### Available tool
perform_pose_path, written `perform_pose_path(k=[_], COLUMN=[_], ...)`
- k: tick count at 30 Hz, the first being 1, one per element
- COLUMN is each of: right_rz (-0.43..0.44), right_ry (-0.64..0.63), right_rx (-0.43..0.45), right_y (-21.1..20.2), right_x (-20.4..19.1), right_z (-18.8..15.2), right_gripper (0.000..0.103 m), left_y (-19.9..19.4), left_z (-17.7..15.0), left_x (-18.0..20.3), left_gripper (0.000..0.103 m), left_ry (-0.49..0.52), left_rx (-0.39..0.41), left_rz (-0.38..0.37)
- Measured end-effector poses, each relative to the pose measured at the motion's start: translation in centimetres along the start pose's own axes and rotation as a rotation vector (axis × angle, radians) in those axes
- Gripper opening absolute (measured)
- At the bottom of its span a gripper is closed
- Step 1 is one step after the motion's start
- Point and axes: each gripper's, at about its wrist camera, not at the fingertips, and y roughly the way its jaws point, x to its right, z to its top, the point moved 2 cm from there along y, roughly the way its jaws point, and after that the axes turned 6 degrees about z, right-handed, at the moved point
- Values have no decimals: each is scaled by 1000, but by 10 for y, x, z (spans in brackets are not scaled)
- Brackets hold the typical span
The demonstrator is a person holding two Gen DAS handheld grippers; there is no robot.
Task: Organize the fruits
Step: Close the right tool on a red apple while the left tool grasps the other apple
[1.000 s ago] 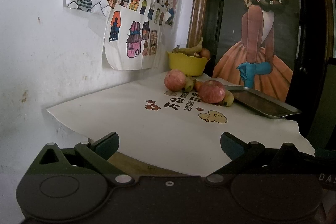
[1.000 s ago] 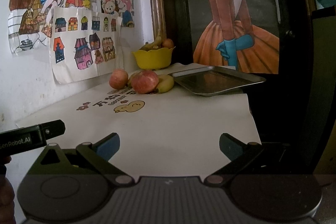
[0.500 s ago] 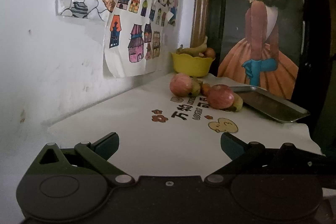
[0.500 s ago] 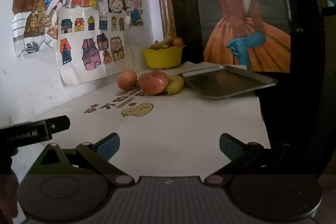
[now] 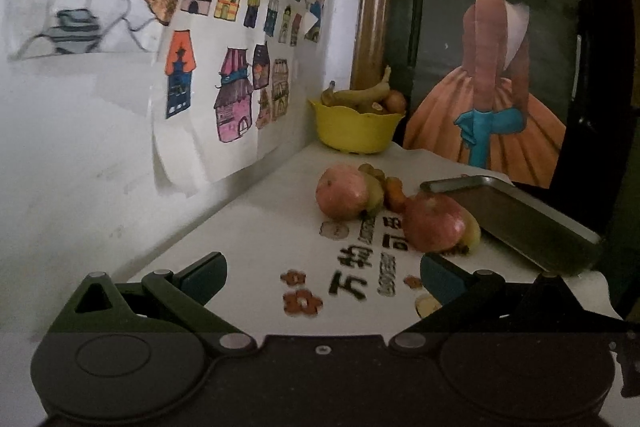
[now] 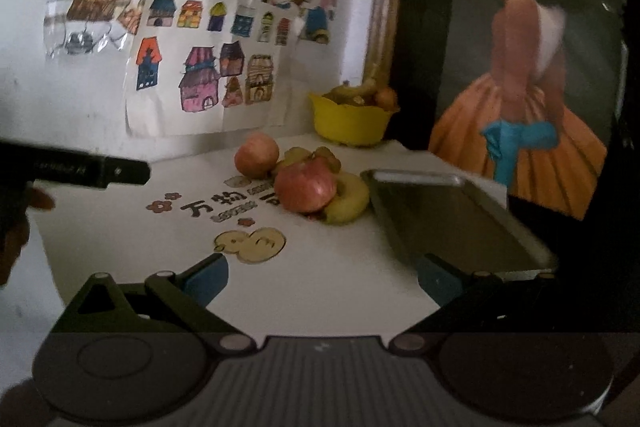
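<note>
Both claws nearer, near apple (image 5: 434, 223) just beyond left claw (image 5: 322, 277)

Dim indoor light | soft shadows under the apples (image 5: 434, 223) | right side of scene sinks into darkness | motion blur, worse in right wrist view | fisheye bending and black vignette at corners

Black left tool (image 5: 322, 277), blue fingertips (image 5: 206, 275).
</note>
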Motion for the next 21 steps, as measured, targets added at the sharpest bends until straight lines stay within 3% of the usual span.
perform_pose_path(k=[5, 10, 16, 21], right_rz=[30, 115, 245, 270], right_ry=[-96, -140, -45, -22], right_rx=[-6, -19, -41, -76], right_y=[31, 73, 123, 159], right_x=[7, 8, 16, 22], right_z=[23, 44, 62, 64], right_gripper=[103, 103, 103, 103], left_y=[42, 88, 147, 185], left_z=[25, 47, 63, 66], left_x=[1, 5, 13, 16], left_gripper=[102, 102, 102, 102], left_ry=[7, -3, -16, -64], left_rx=[-30, -46, -92, -136], left_rz=[-22, -52, -72, -103])
